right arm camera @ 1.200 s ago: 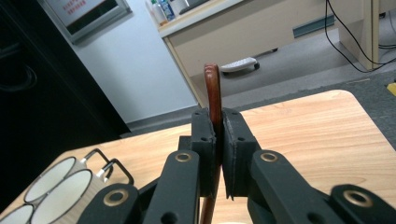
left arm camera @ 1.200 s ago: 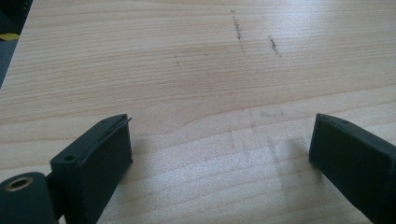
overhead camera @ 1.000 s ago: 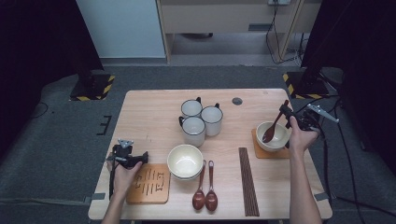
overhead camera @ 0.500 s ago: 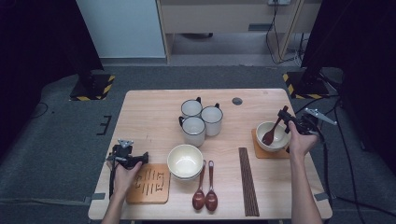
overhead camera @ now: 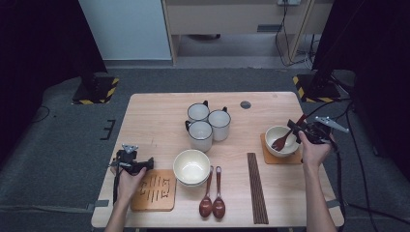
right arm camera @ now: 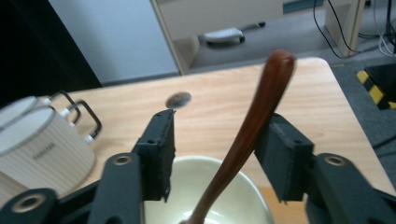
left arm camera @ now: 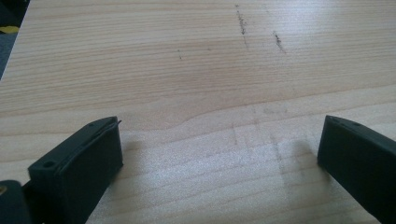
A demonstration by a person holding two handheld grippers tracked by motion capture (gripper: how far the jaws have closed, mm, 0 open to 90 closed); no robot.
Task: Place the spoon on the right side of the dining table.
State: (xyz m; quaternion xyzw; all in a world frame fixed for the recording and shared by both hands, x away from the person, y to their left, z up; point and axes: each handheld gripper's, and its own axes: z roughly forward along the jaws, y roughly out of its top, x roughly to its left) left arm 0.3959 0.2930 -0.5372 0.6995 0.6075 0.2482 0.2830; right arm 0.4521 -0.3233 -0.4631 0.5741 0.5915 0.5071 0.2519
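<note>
A dark brown wooden spoon point(overhead camera: 282, 140) stands in the cream bowl point(overhead camera: 270, 134) on a wooden coaster point(overhead camera: 267, 158) at the table's right side. In the right gripper view the spoon's handle point(right arm camera: 247, 130) rises between the jaws of my right gripper point(right arm camera: 217, 140), close to the right-hand jaw, above the bowl point(right arm camera: 243, 186). Those jaws have just been opening, and the pads stand apart from the handle. My right gripper point(overhead camera: 296, 126) hovers at the bowl's right rim. My left gripper point(overhead camera: 147, 163) is open over bare wood point(left arm camera: 219, 70) at the front left, nothing between its jaws point(left arm camera: 219, 140).
Three white mugs point(overhead camera: 208, 123) cluster at the table's middle back. A larger cream bowl point(overhead camera: 192, 166), two brown spoons point(overhead camera: 212, 203) and dark chopsticks point(overhead camera: 256, 188) lie near the front. A slotted wooden coaster point(overhead camera: 153, 192) sits by my left hand. A cable hole point(overhead camera: 245, 104) is at the back.
The right gripper's jaws have opened from around the spoon handle, and the spoon now rests in the bowl. The left gripper has stayed put.
</note>
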